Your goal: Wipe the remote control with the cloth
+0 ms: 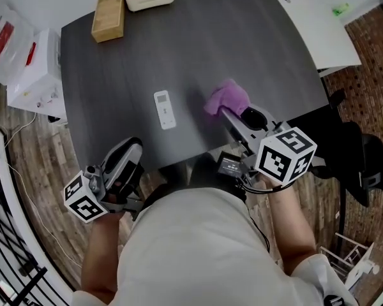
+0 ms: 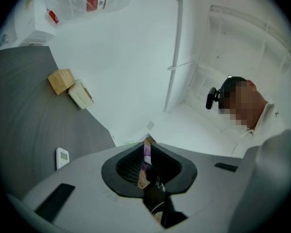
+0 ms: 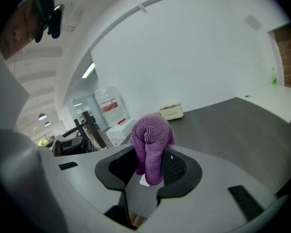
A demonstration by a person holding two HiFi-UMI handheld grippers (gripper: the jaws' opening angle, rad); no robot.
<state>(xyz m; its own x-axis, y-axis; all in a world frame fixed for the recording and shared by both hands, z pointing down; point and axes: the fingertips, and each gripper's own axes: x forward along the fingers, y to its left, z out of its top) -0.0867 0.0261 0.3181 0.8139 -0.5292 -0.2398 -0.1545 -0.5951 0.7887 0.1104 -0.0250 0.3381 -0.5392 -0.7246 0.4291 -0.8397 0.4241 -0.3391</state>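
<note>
Left gripper (image 2: pixel 147 149): jaws pressed together, nothing between them as far as the narrow gap shows. It is held off the table's near edge.

Remote control (image 1: pixel 165 109): small, white, lying flat and lengthways on the dark table (image 1: pixel 262 50), untouched, ahead of and between the two grippers. Likely light, rigid, slick plastic. It would skate under a wipe, so pin it by the long edges at the near end.

Cloth (image 1: pixel 226 97): purple, soft, bunched, just right of the remote, clamped in the right gripper (image 1: pixel 228 115).
</note>
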